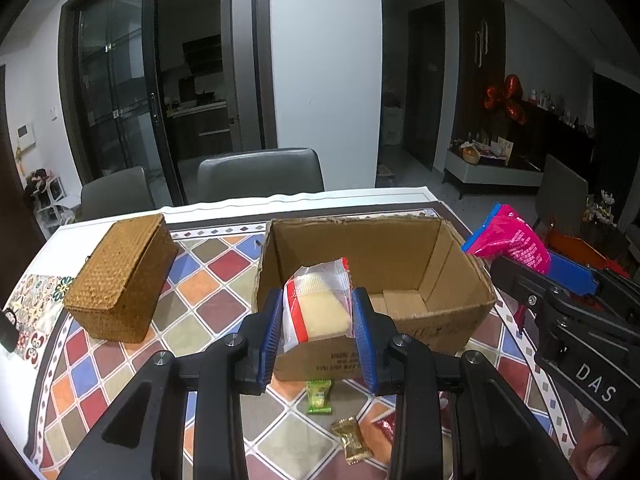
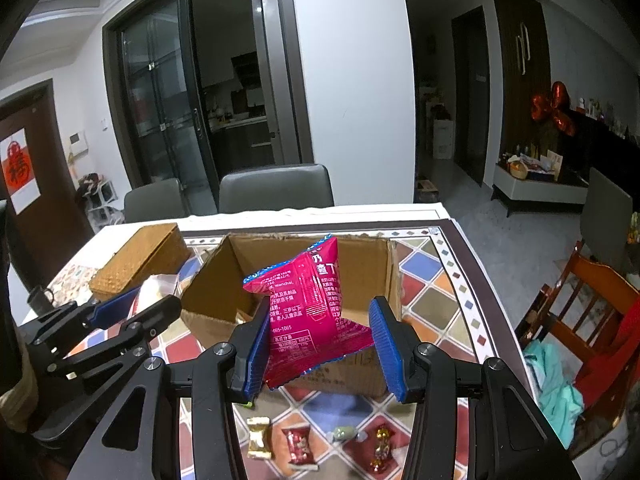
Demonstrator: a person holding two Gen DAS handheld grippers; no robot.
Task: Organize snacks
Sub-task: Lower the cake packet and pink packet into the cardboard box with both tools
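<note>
Loose sweets: I see small wrapped candies (image 2: 298,446) along the bottom edge of the right view, on the tiled-pattern desk (image 2: 436,280).
Left gripper (image 1: 318,330): my jaws pinch a clear packet of pale yellow cake (image 1: 318,304), centre frame.
Right gripper (image 2: 320,346): my jaws clamp a magenta foil snack bag (image 2: 310,304), mid-frame.
Box: the open brown cardboard box (image 1: 400,248) sits just behind both.
Far left: closed woven wicker basket (image 1: 120,276), upper left of the desk.

The left claw (image 1: 318,330) and the right claw (image 2: 320,346) each have black arms, round silver screws and blue ridged pads. White letters "DAS" mark one side.
</note>
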